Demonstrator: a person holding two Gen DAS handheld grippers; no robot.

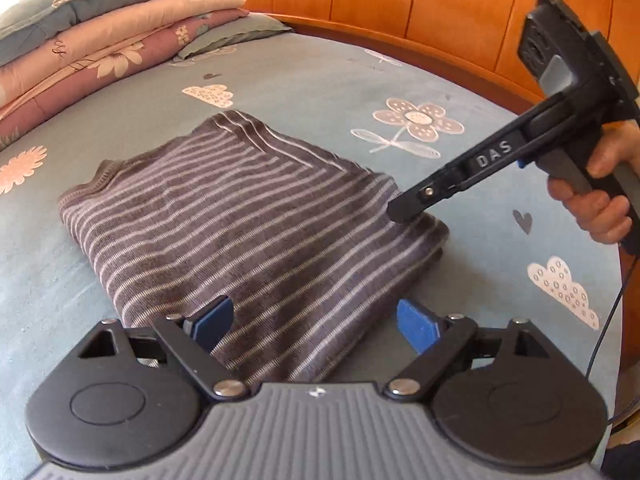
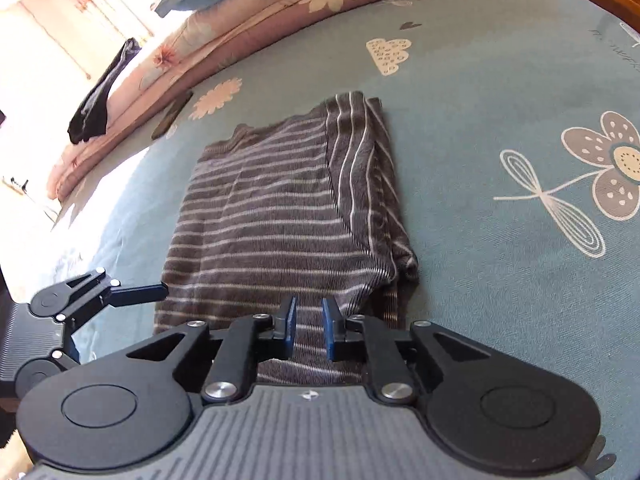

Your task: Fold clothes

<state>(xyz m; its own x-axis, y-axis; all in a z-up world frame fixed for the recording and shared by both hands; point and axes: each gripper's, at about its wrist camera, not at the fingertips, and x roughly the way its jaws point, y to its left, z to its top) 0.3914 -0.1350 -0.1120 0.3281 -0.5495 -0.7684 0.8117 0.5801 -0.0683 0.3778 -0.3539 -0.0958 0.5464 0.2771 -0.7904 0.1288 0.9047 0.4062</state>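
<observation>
A grey-brown striped garment (image 1: pixel 240 216) lies folded into a rectangle on the blue-green bed sheet (image 1: pixel 320 76). My left gripper (image 1: pixel 314 324) is open wide at its near edge, blue pads either side of the near corner and nothing between them. My right gripper (image 1: pixel 400 210), held by a hand (image 1: pixel 592 200), touches the garment's right folded edge with its tip. In the right wrist view the garment (image 2: pixel 272 220) stretches away, a folded sleeve along its right side. The right gripper (image 2: pixel 310 330) hovers low over the near hem, pads a narrow gap apart, holding nothing. A left gripper finger (image 2: pixel 140 291) reaches the garment's left edge.
Folded quilts and pillows (image 1: pixel 100 52) are stacked at the far left of the bed. A wooden headboard (image 1: pixel 400 0) curves along the far side. A dark garment (image 2: pixel 100 96) hangs over the quilt stack, and a flat dark object (image 2: pixel 172 116) lies on the sheet beside it.
</observation>
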